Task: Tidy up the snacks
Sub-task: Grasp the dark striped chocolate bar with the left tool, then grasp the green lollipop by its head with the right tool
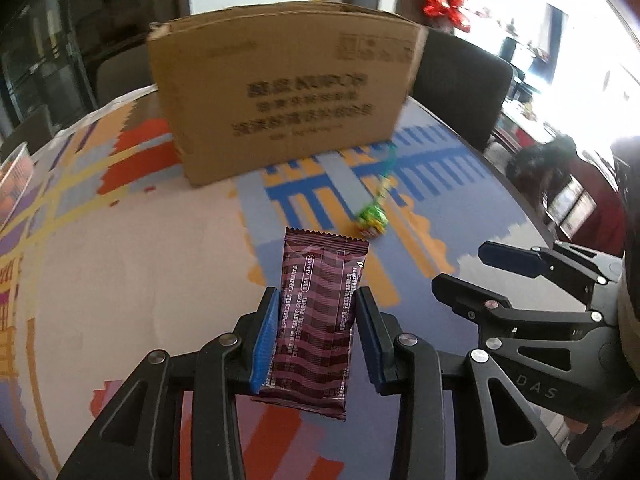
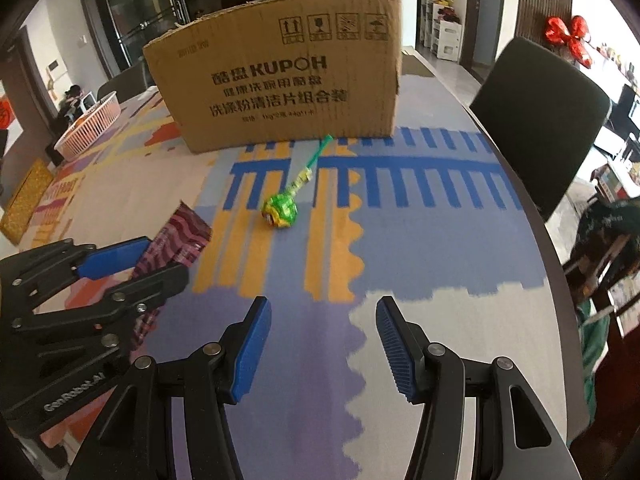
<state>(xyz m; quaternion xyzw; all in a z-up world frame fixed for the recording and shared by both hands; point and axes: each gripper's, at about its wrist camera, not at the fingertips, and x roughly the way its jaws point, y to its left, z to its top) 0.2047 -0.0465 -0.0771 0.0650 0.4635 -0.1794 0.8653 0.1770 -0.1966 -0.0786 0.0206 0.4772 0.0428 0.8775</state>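
Observation:
My left gripper is shut on a dark maroon snack packet, held above the patterned table. The packet also shows in the right wrist view, between the left gripper's fingers. A green wrapped lollipop with a green stick lies on the table ahead of my right gripper, which is open and empty. The lollipop shows in the left wrist view to the right of the packet. A brown cardboard box stands behind, open at the top; it also shows in the left wrist view.
A pink plastic basket sits at the table's far left. A dark chair stands at the right edge of the round table. The right gripper shows at the right of the left wrist view.

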